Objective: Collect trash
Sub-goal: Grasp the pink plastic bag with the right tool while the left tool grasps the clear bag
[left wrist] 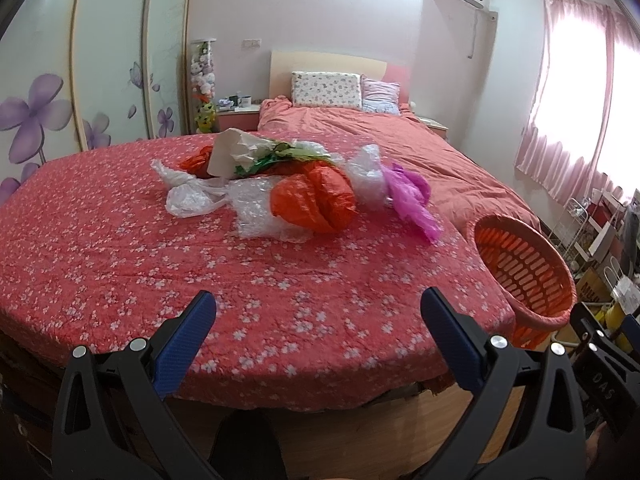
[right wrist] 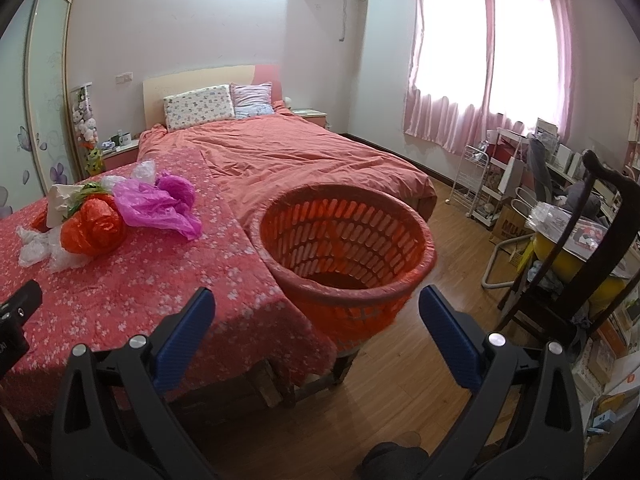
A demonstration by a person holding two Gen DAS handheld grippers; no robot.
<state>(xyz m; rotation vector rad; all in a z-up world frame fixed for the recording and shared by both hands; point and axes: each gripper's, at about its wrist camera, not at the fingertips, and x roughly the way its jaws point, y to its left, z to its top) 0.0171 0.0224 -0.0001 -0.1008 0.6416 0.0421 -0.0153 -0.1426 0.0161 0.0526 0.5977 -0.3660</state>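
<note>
A pile of trash lies on the red flowered cloth: an orange plastic bag, a magenta bag, clear bubble wrap, a white bag and crumpled paper. The orange and magenta bags also show in the right wrist view. An orange slatted basket stands at the cloth's right corner, seen too in the left wrist view. My left gripper is open and empty, near the front edge. My right gripper is open and empty, just before the basket.
A bed with a red quilt and pillows lies behind. A wardrobe with purple flowers stands left. A dark wooden chair, a white rack and clutter stand right on the wood floor.
</note>
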